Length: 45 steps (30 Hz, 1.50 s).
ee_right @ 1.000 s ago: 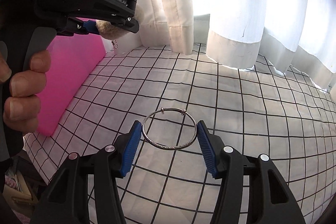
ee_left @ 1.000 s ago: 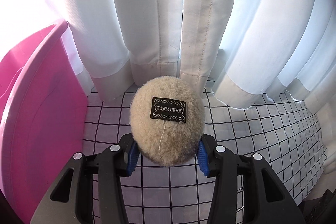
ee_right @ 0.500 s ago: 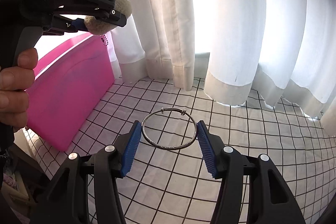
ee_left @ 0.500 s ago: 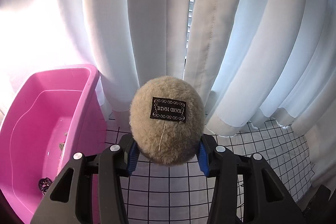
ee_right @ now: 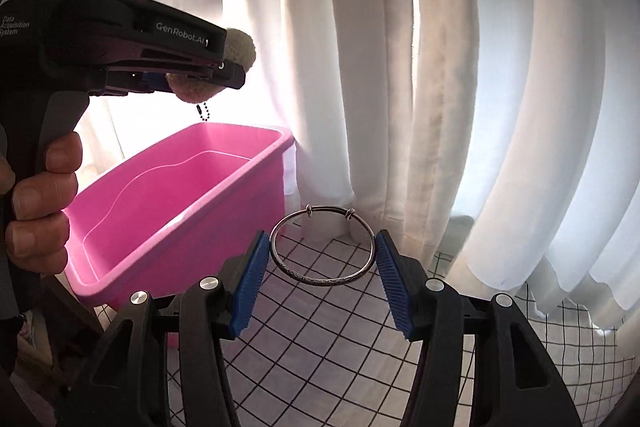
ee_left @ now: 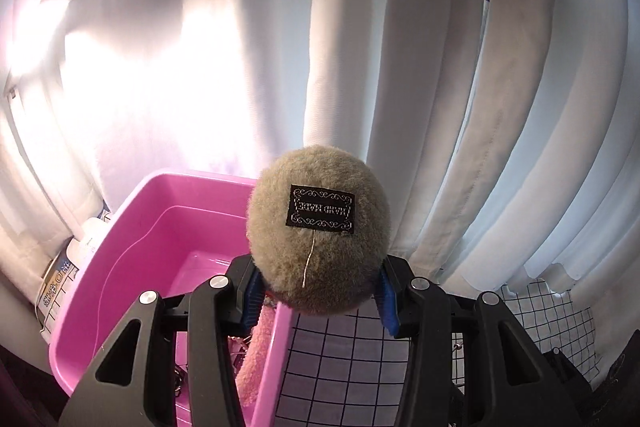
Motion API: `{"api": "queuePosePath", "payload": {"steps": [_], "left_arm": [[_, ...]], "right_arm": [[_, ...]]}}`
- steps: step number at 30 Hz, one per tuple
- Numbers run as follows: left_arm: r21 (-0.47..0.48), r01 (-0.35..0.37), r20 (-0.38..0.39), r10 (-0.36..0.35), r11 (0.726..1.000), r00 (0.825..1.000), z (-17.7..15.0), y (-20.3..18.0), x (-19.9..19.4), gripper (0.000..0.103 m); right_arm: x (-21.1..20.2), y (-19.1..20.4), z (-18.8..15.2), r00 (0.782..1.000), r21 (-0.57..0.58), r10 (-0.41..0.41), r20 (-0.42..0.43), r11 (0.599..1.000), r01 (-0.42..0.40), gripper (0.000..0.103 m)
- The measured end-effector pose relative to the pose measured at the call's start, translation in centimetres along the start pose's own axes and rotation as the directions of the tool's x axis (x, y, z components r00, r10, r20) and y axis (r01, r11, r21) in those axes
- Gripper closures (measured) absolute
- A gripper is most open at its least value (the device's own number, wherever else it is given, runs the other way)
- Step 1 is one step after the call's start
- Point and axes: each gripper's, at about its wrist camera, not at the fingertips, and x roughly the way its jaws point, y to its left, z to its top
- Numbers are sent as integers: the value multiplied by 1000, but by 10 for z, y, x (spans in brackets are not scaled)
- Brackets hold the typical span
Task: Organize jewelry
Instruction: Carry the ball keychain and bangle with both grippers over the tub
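My left gripper [ee_left: 318, 289] is shut on a beige fluffy pompom charm [ee_left: 318, 227] with a black label, held above the right rim of the pink bin [ee_left: 132, 251]. In the right wrist view the left gripper [ee_right: 200, 75] holds the pompom [ee_right: 240, 45] high over the bin [ee_right: 180, 195], a small bead chain [ee_right: 204, 113] dangling below it. My right gripper [ee_right: 322, 267] is shut on a thin silver bangle [ee_right: 322, 277], held level above the checked cloth, right of the bin.
White curtains [ee_right: 440, 67] hang close behind the bin and table. The black-and-white checked cloth [ee_right: 320, 347] covers the table. A pink fuzzy item [ee_left: 256, 355] and small dark pieces lie inside the bin. A labelled white container [ee_left: 60, 279] stands left of the bin.
Both grippers have risen and swung left toward the pink bin. The pompom now hangs over the bin's rim and the bangle is nearer the bin. Both grips are unchanged.
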Motion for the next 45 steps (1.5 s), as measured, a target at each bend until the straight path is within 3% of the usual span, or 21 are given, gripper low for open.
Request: {"api": "queuePosePath", "payload": {"steps": [8, 19, 36, 45], "left_arm": [[-87, -135, -16, 134, 987, 991, -4, 78, -13, 59], [-176, -283, -111, 267, 943, 957, -44, 164, -10, 58], [-237, -326, -187, 287, 915, 940, -76, 190, 4, 58], [-242, -340, -240, 283, 909, 929, -83, 192, 18, 58]], "right_arm": [[24, 56, 34, 993, -86, 116, 28, 990, -113, 50], [76, 115, 51, 977, -135, 207, -54, 968, -213, 50], [132, 145, 69, 967, -154, 173, -187, 967, -203, 50], [162, 151, 76, 950, -137, 139, -279, 974, -182, 50]]}}
